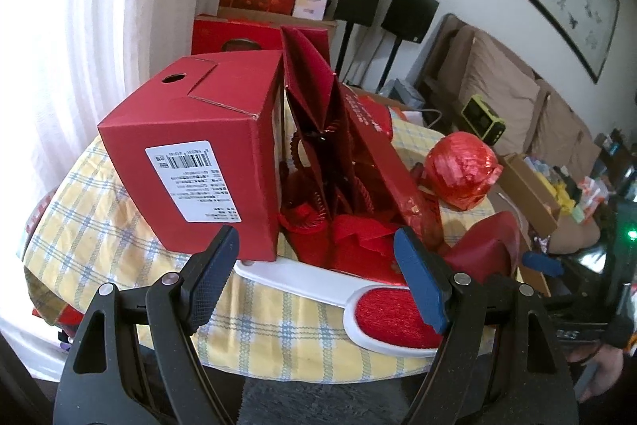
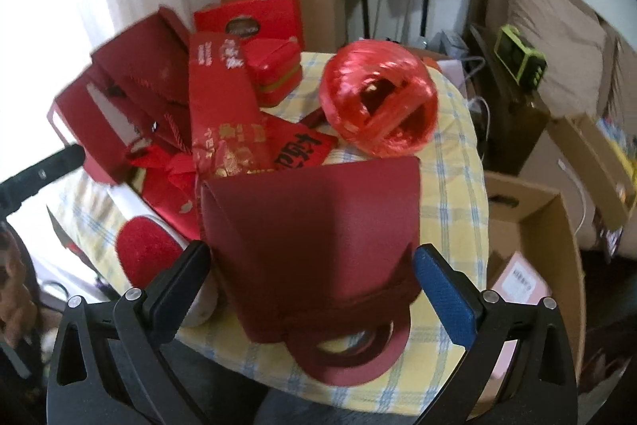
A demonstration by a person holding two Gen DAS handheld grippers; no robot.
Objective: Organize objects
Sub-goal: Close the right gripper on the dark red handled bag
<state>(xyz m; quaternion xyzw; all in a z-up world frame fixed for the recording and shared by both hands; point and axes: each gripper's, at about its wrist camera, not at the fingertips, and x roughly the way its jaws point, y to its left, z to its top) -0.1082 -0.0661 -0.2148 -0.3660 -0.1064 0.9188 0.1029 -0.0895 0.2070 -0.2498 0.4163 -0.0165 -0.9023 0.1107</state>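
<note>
Two grippers hung over a round table (image 1: 119, 210) under a yellow checked cloth, crowded with red things. We held the left gripper (image 1: 318, 265) with its jaws spread wide and nothing between the pads; its tips sat just above a white-handled lint brush (image 1: 318, 277) lying across the near edge. A red carton (image 1: 207, 154) with a barcode label stood just beyond the left finger, and beside it a red paper bag (image 1: 318, 106) gaped open. A ball of red ribbon (image 2: 378, 98) rested toward the far right of the cloth. We kept the right gripper (image 2: 314, 281) wide too, one finger on each side of a dark red paper bag (image 2: 318, 226) lying on its side, handle toward us; whether the pads touched it we could not tell. An open cardboard box (image 2: 557, 226) stood on the floor right of the table.
</note>
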